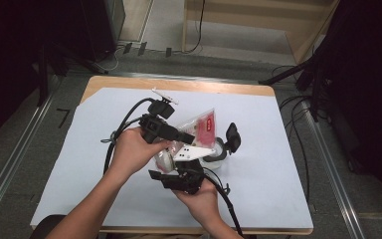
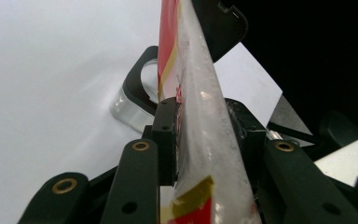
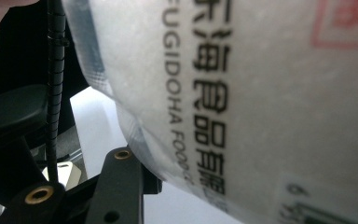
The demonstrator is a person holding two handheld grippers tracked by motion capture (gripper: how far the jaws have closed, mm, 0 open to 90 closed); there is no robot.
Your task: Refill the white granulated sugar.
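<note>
Grey floor and dark curtains ring a small wooden counter [image 1: 129, 82] covered by a pale sheet, which sits in the middle of the high view. Both of the person's forearms come in from the bottom edge and meet just left of centre, over the sheet. Between them is a clear plastic bag [image 1: 199, 127] with a red label, full of something white and grainy, raised off the sheet. The left tool [image 1: 176, 134], held in the left hand [image 1: 132, 149], points toward the right of the frame; in the left gripper view the bag [image 2: 200, 116] runs up the middle of the picture between the two black jaws, whose pads press on it from either side, so the jaws stand partly closed on the bag. The right tool [image 1: 179, 177] lies low and centre in the high view, in the right hand [image 1: 199, 199], pointing up toward the bag's lower end. In the right gripper view the bag [image 3: 242, 93], printed with dark lettering, fills the right of the picture and rests against the one jaw that shows at lower left; whether that tool clamps it I cannot tell. Just right of the bag, a clear jar [image 1: 218, 154] with a black flip lid [image 1: 233, 137] standing open sits on the sheet.
</note>
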